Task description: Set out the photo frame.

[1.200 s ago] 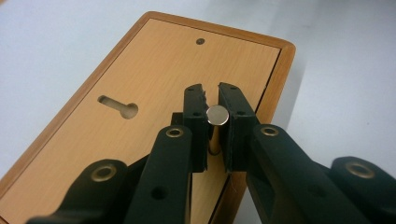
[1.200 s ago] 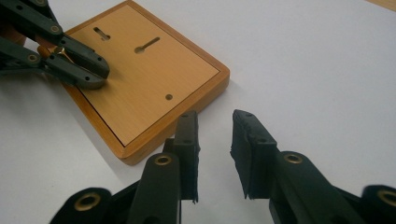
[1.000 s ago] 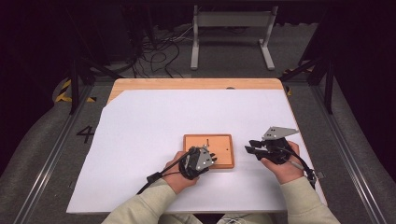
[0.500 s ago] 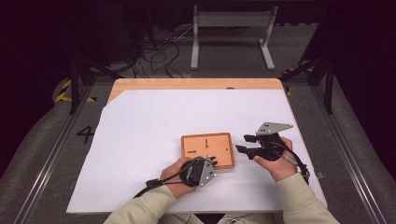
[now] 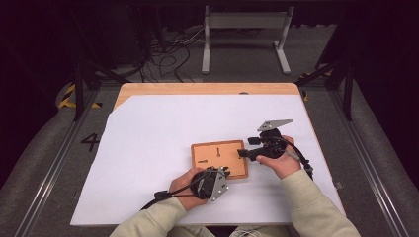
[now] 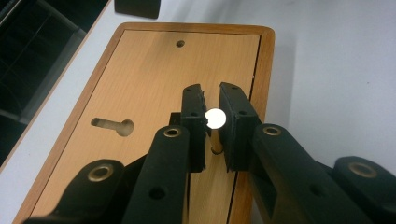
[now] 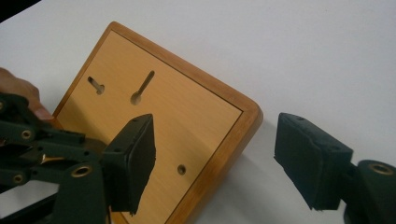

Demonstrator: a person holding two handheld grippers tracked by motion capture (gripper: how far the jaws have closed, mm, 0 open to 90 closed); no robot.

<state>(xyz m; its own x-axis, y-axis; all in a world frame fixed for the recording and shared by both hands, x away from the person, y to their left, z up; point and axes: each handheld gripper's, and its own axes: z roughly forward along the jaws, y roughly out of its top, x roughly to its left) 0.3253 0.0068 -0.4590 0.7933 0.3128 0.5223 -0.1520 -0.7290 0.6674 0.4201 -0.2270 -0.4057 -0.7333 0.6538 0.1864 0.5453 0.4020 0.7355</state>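
Since the earlier frames the wooden board (image 5: pixel 220 159) has stayed put on the white sheet toward the near right part of the bench (image 5: pixel 148 148), while both hands shifted around it. At the board's right edge, the right tongs (image 5: pixel 242 153) have just been opening; the right gripper view shows them wide, one pad over the board's face, the other off its corner over the sheet, nothing pressed between them. At the board's near edge, the left tongs (image 6: pixel 212 123) stand narrow, pinching a small white round-headed peg (image 6: pixel 215 117) upright over the wood, just beside the keyhole slot (image 6: pixel 112 126). My reading: the right hand has let go of the board, leaving the left free to seat the peg in a slot.
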